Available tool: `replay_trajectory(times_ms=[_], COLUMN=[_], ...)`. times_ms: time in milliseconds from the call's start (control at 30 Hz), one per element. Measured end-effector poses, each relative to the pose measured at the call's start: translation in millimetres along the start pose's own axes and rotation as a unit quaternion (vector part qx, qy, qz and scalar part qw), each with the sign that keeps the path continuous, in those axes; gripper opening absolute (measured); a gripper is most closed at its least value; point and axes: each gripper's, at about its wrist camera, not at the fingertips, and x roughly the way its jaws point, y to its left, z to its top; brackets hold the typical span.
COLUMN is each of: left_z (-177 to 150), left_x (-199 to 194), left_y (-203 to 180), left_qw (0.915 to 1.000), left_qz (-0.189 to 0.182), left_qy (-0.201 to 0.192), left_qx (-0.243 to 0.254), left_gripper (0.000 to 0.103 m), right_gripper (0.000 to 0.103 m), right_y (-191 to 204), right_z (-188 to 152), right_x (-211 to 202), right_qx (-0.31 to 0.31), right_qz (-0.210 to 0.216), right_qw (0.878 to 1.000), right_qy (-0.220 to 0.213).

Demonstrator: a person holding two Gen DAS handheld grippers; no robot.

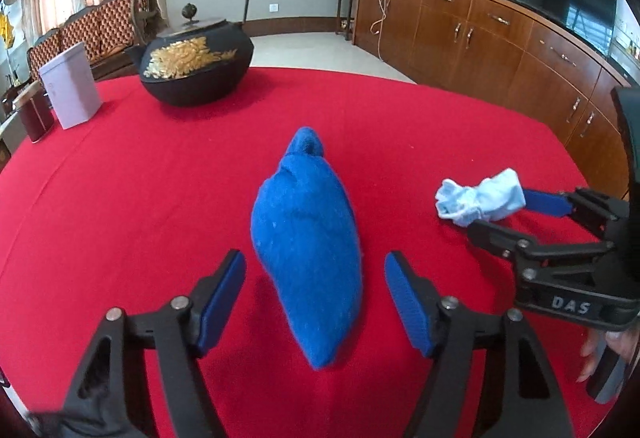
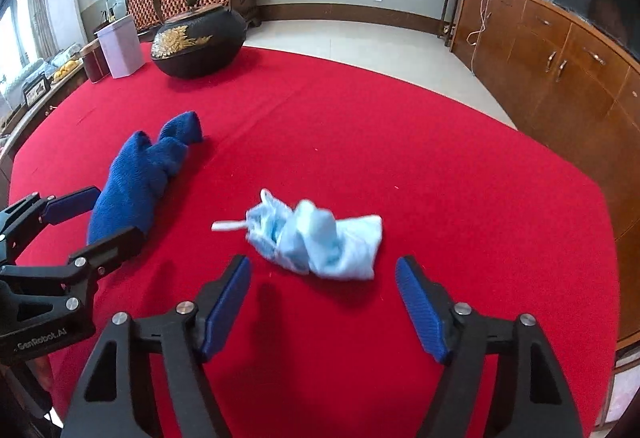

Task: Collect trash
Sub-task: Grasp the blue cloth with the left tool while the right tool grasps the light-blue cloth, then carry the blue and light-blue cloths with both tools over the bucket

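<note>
A dark blue bundled cloth (image 1: pixel 308 238) lies lengthwise on the red tablecloth (image 1: pixel 160 177). My left gripper (image 1: pixel 315 266) straddles its near half, open, with a gap between each blue pad and the cloth. In the right wrist view the same cloth (image 2: pixel 136 177) sits between the left gripper's (image 2: pixel 100 222) fingers. A crumpled light blue wad (image 2: pixel 320 242), like a face mask or tissue, lies to the right. My right gripper (image 2: pixel 323 266) stands open around its near edge, pads clear of it. The left wrist view shows that wad (image 1: pixel 480 199) between the right gripper's (image 1: pixel 496 213) fingers.
A black iron kettle (image 1: pixel 196 65) with gold flowers stands at the table's far left, beside a pale lilac box (image 1: pixel 70 89) and a dark red tin (image 1: pixel 36 117). Wooden cabinets (image 1: pixel 500 37) and a television run along the right wall. A hand (image 1: pixel 600 350) holds the right gripper.
</note>
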Motion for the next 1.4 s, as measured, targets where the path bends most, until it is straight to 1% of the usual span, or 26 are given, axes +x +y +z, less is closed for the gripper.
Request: replay_trajectory(times_ms=[33,67,100,133,167,200,233,433,600,667,700,800,1000,1067,1133,1200,1400], left_z=[1,0,-1,-1,-1,-1,-2,-19,-38,-39,-45,-51,-70,-77,-83,-91,-110], left_x=[3,7,9,11,8,5,1,-31,-72,-79,-89,-103,-139,-149,-158,-166,-181], left_y=[-2,-3,-4,-5,-4,-3,-3,-11,-25,-28,-34,-44,-83,-95,-105,-119,-154], left_qw=[1.0,0.9999,0.9998,0.9996,0.9997,0.9995,0.9995,0.9989,0.9976,0.997,0.9965,0.9951,0.9893,0.9872,0.9856,0.9834,0.977], left_qz=[0.002,-0.002,-0.006,-0.008,-0.015,-0.027,-0.03,-0.043,-0.055,-0.062,-0.065,-0.075,-0.102,-0.116,-0.122,-0.137,-0.163], left_qy=[0.004,0.01,0.016,0.025,0.017,0.012,0.01,-0.013,-0.034,-0.037,-0.041,-0.047,-0.068,-0.071,-0.076,-0.077,-0.078], left_qx=[0.003,0.007,0.009,0.01,0.009,0.007,0.006,0.012,0.026,0.029,0.034,0.044,0.08,0.084,0.089,0.09,0.113], left_gripper=[0.07,0.065,0.049,0.039,0.034,0.027,0.026,0.024,0.024,0.024,0.024,0.024,0.024,0.024,0.024,0.024,0.024], right_gripper=[0.056,0.053,0.043,0.015,0.009,0.009,0.009,0.007,0.007,0.007,0.007,0.007,0.007,0.007,0.007,0.007,0.007], right_y=[0,0,0,1,0,-2,-3,-7,-8,-9,-10,-15,-34,-46,-57,-67,-88], right_z=[1,1,1,1,0,-1,-3,-19,-42,-56,-63,-86,-150,-171,-190,-207,-253], right_x=[3,4,3,2,0,-3,-9,-50,-88,-104,-111,-137,-200,-223,-245,-264,-311], right_qx=[0.002,0.004,0.004,0.004,0.009,0.014,0.018,0.025,0.029,0.033,0.037,0.049,0.088,0.106,0.12,0.136,0.176], right_qz=[0.006,0.011,0.011,0.012,0.016,0.02,0.022,0.021,0.012,0.011,0.01,0.004,-0.023,-0.035,-0.049,-0.059,-0.083], right_qw=[1.0,1.0,1.0,1.0,1.0,1.0,0.999,0.998,0.997,0.997,0.997,0.996,0.991,0.989,0.986,0.983,0.973], right_qy=[0.002,0.003,0.001,0.0,-0.002,-0.007,-0.015,-0.049,-0.065,-0.068,-0.069,-0.077,-0.095,-0.1,-0.104,-0.11,-0.125])
